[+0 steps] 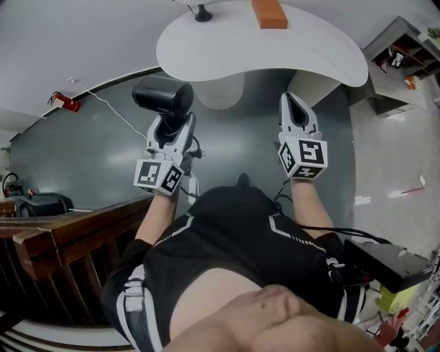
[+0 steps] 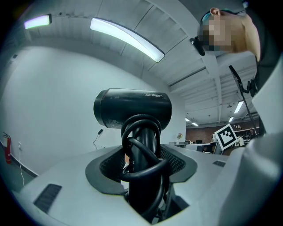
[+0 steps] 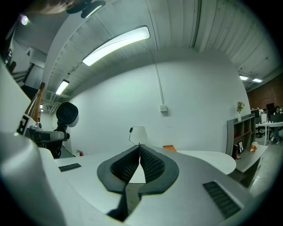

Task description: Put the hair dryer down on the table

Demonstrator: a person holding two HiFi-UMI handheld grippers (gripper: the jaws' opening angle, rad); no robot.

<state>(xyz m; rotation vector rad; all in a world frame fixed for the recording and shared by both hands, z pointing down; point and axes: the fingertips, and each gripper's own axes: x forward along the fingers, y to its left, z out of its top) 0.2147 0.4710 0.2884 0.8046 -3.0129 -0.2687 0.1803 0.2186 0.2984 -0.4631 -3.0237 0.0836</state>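
White table (image 1: 227,48) on grey floor (image 1: 89,151), orange block (image 1: 269,14) on it, shelf unit (image 1: 402,48) right, wooden railing (image 1: 62,234) left, left gripper (image 1: 170,129) pinching black hair dryer (image 1: 162,96) by its handle, right gripper (image 1: 297,103) pressed together

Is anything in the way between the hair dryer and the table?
Nothing visible. The left gripper holds the hair dryer short of the table; the orange block sits at its far edge.

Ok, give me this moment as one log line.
left gripper: shut on black plastic hair dryer | right gripper: shut, empty | white curved table: ahead, dryer not down
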